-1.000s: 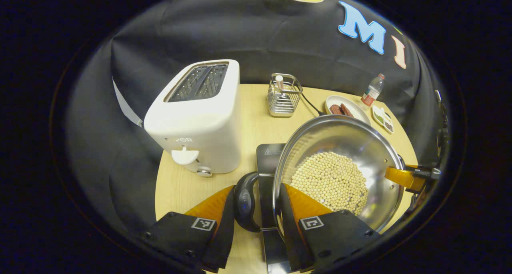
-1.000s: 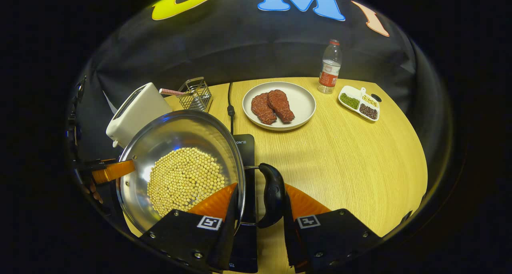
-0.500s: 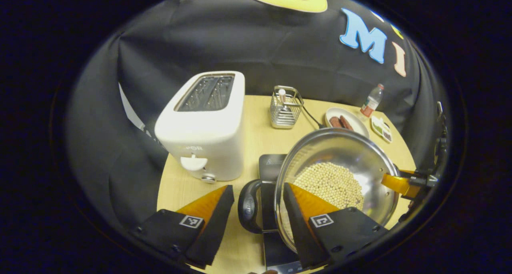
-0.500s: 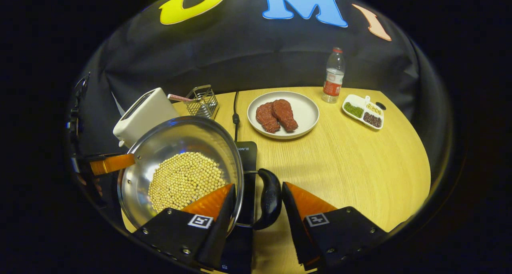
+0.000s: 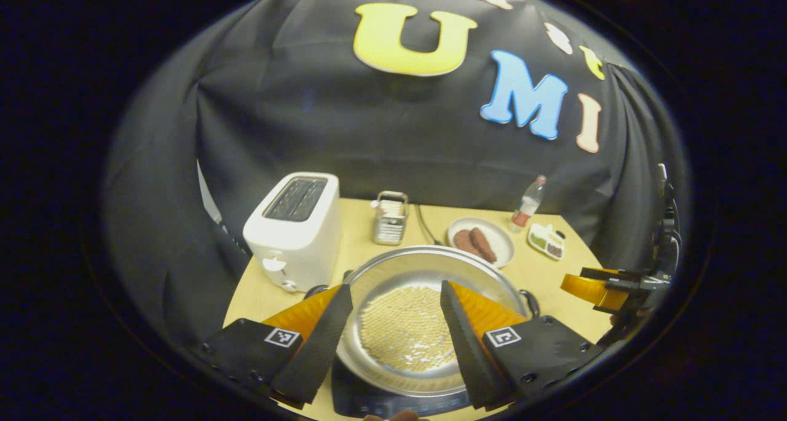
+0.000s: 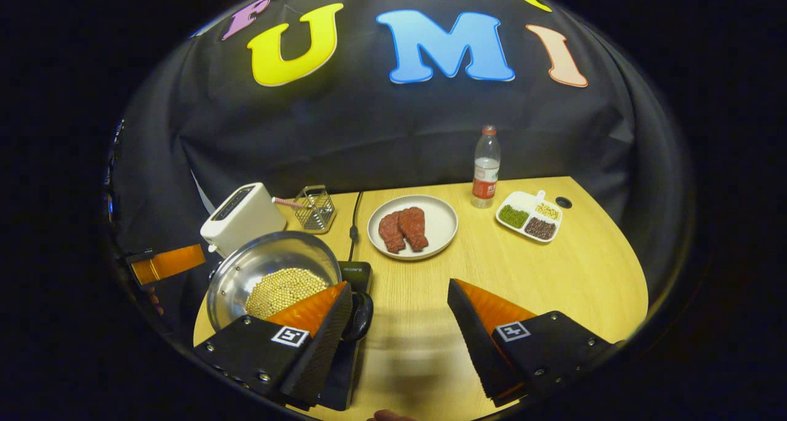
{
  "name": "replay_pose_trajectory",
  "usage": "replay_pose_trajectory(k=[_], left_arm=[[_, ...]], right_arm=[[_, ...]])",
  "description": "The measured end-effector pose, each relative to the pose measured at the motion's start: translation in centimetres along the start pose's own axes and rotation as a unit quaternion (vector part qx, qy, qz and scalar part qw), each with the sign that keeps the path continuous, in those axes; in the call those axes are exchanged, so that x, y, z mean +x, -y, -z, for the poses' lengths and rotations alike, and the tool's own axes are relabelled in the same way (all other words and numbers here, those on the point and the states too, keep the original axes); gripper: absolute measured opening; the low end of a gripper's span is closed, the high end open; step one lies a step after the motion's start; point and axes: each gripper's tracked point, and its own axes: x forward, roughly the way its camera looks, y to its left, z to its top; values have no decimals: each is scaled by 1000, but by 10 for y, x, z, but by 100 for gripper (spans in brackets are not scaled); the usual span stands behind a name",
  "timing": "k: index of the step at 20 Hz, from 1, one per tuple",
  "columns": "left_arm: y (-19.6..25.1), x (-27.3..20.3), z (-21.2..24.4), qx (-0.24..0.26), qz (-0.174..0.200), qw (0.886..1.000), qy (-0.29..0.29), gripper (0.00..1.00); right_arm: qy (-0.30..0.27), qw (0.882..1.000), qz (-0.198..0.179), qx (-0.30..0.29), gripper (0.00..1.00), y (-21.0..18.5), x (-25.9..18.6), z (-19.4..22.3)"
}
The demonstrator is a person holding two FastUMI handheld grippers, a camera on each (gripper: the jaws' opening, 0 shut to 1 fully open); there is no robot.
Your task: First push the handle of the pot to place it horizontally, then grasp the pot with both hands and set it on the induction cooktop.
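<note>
White toaster [image 6: 243,217] stands at the far-left side of the wooden table [image 6: 553,273], with a wire basket [image 6: 315,208] just beside it and a striped straw-like stick [image 6: 286,202] poking out of the basket toward the toaster. Near table centre sits a round plate [image 6: 444,224] with two reddish-brown meat pieces [image 6: 403,229], a black cable [image 6: 354,224] running past its left side. Farther right, a clear bottle [image 6: 486,166] with a red label stands upright near the back edge, next to a small divided white dish [image 6: 530,215] of green, dark and pale beans.
</note>
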Motion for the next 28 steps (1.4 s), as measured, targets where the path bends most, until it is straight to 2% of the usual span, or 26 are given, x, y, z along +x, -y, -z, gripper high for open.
replay_pose_trajectory(k=[5, 8, 11, 13, 16, 18, 19, 20, 23, 24, 25, 26, 27, 28], left_arm=[[115, -43, -55, 22, 13, 994, 104, 94], [168, -69, -103, 30, 18, 983, 181, 94], [207, -101, -142, 34, 8, 971, 236, 94], [237, -121, -157, 34, 18, 964, 262, 95], [264, -148, -170, 40, 8, 958, 285, 98], [281, -157, -163, 46, 7, 958, 283, 99], [289, -164, -161, 46, 6, 958, 284, 99], [296, -169, -162, 46, 5, 958, 284, 99], [307, -191, -163, 44, -8, 957, 288, 98], [308, -191, -161, 46, -13, 958, 284, 98], [309, -189, -158, 46, -19, 959, 280, 97], [309, -189, -155, 44, -23, 960, 277, 95], [312, -188, -151, 41, -24, 961, 272, 97], [314, -189, -148, 37, -26, 962, 268, 99]], right_arm=[[89, 996, 7, -9, 94, 47, -66, -63], [145, 989, 21, -26, 95, 80, -111, -101], [192, 980, 31, -35, 94, 110, -152, -133], [214, 976, 29, -37, 95, 125, -178, -149], [241, 969, 37, -34, 94, 153, -205, -167], [256, 965, 44, -25, 94, 170, -223, -176], [261, 964, 43, -20, 85, 177, -228, -178], [262, 964, 41, -18, 94, 182, -227, -180], [261, 964, 42, -19, 94, 200, -230, -183], [259, 965, 43, -19, 85, 204, -231, -184], [259, 965, 44, -19, 94, 208, -232, -184], [259, 965, 44, -18, 85, 212, -233, -184], [258, 965, 43, -18, 85, 214, -234, -184], [256, 966, 42, -19, 94, 216, -234, -183]])
